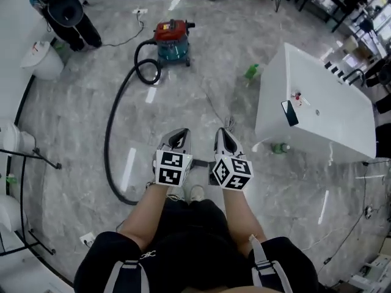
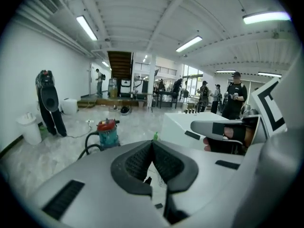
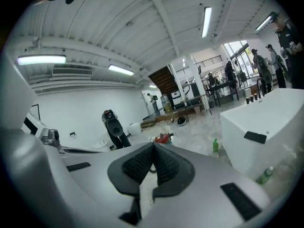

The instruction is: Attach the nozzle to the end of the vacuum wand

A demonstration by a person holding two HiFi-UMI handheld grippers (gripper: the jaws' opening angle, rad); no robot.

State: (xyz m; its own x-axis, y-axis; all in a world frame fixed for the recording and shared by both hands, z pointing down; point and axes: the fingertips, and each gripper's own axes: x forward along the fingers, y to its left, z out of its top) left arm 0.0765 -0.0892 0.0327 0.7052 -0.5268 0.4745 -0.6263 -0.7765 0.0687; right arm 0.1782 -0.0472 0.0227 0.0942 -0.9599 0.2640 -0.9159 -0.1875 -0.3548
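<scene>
Fingers (image 2: pixel 137 163) touching, 2 grippers (image 1: pixel 178 134) (image 1: pixel 225 134) empty; black hose (image 1: pixel 107 145) curls.

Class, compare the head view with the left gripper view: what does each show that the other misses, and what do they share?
Head view only: the person's forearms and shoes. Left gripper view only: ceiling lights, a staircase, people standing at the back. Both: the red-topped vacuum cleaner with its hose, the white table with a phone, the green bottle.
</scene>
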